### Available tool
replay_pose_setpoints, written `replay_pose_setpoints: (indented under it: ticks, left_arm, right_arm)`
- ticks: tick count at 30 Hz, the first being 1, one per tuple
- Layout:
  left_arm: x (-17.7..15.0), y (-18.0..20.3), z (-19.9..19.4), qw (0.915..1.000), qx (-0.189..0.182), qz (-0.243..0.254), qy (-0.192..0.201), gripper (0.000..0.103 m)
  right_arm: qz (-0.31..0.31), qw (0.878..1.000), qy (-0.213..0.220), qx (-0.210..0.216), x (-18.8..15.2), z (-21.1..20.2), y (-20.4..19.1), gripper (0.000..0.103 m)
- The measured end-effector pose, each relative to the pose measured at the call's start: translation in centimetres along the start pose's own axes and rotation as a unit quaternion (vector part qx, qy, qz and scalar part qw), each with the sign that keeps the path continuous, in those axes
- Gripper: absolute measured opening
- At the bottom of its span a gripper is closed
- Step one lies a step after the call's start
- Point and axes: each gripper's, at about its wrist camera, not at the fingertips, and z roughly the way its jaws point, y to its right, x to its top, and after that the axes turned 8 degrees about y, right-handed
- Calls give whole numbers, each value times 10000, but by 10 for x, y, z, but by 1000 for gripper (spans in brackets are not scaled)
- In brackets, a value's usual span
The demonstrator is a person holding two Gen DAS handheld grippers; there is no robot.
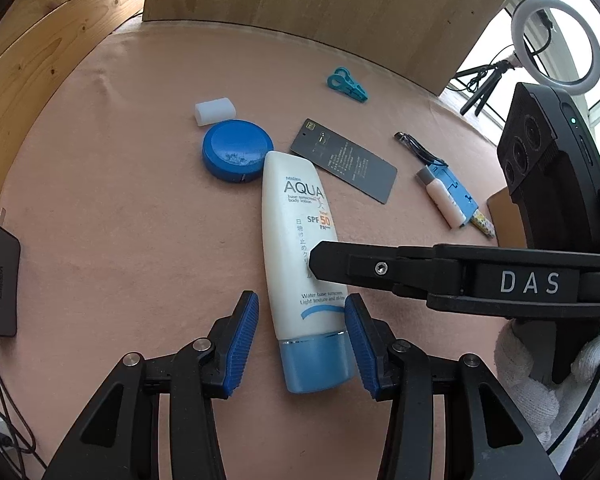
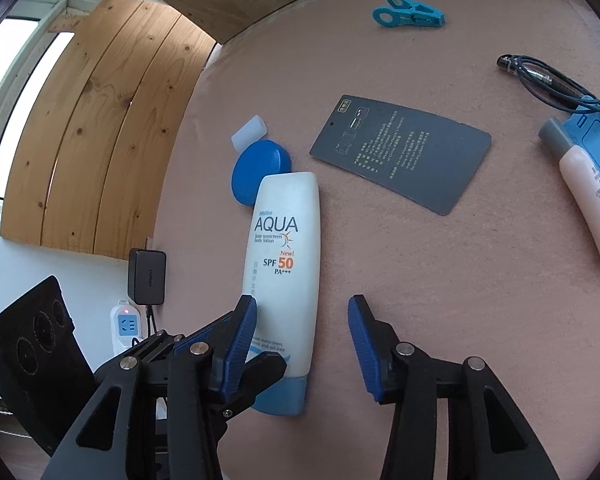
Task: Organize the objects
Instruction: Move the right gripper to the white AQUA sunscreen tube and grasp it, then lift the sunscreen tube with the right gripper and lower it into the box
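My left tool point(image 1: 302, 336) straddles the sunscreen tube point(image 1: 296, 240) lying on the worktop point(image 1: 120, 200), jaws spread; my right tool point(image 2: 302, 338), also spread, grips nothing.

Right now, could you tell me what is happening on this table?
A person with a gripper in each hand is tidying small items. The open left gripper straddles the sunscreen tube near its blue cap. The open right gripper hovers beside it. The blue round tin, grey card and teal clothespin lie untouched.

Black tongs point(image 1: 302, 338) with ribbed blue pads point(image 1: 242, 344), silver screws, "DAS" lettering; seemingly a white glove point(image 1: 540, 384).
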Motion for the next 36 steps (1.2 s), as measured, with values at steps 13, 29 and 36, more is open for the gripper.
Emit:
replay_pose_setpoints:
  ticks: [13,29,36]
  left_arm:
    - [-8,12,2,9995,-173,185,-183,47]
    - [-44,82,7,9965,-320,673,-385,49]
    - [-46,87,10,9955,-430,740,-417,49]
  right_arm:
    - [-1,10000,-10,13,-15,-7,-1,34]
    - [-357,9960,374,-726,-62,-53,20,34]
    - [-531,9915,557,-1052,-68,-60,16,34]
